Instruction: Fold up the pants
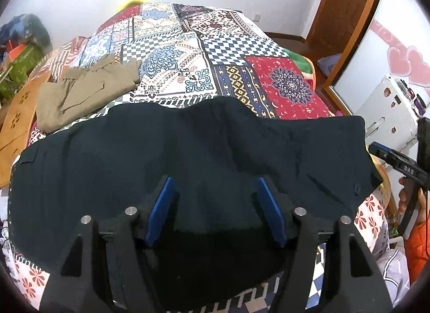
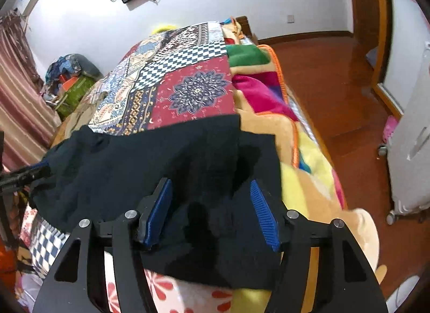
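Right, black pants lie spread across the near end of the patchwork quilt. Left gripper jaws apart over the cloth, pads not pressing it. Right gripper likewise parted, nothing pinched. Khaki pants lie folded further back on the left. Lettering on the right gripper's body too small to read.

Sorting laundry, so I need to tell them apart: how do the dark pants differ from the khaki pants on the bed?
The dark pants are near-black and spread wide at the bed's near edge; the khaki pants are tan, already folded compactly, farther back on the left. Both grippers hover over the dark pants, none near the khaki pants. Both lie on the patchwork bedspread.
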A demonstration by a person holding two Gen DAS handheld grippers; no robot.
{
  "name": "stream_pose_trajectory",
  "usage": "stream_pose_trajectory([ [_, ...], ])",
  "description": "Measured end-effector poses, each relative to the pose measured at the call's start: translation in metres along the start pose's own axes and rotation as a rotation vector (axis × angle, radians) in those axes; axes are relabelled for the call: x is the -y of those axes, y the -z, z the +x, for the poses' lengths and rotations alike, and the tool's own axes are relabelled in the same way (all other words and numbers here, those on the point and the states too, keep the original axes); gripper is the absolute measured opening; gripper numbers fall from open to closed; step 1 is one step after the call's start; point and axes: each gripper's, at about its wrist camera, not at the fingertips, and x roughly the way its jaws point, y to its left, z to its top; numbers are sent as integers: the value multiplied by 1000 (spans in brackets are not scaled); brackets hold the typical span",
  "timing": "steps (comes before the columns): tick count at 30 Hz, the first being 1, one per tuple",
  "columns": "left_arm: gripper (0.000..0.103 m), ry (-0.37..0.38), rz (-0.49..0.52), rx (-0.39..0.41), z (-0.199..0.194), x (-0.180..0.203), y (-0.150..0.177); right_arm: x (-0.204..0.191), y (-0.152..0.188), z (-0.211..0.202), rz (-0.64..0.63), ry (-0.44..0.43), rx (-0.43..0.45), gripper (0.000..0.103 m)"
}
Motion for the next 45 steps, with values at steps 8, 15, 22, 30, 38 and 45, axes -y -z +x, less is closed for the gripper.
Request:
stream_pose_trajectory([
  [8, 67, -12, -16, -9, 1, -5, 3, 19, -13, 37, 115, -163, -70, 37],
  [15, 67, -9, -33, -18, 6, -7, 3, -2, -7, 16, 24, -126, -26, 11],
  [22, 67, 6, -1, 0, -1, 2, 2, -1, -11, -40, -7, -34, 65, 10],
  [30, 67, 50, -4, -42, 10, 8, 7, 7, 0, -9, -29, 62, -69, 15],
  [38, 67, 35, 43, -37, 10, 7, -12, 23, 1, -5, 27, 77, -76, 35],
  [45, 67, 48, 72, -44, 36, 8, -55, 30, -19, -9, 34, 66, -29, 39],
])
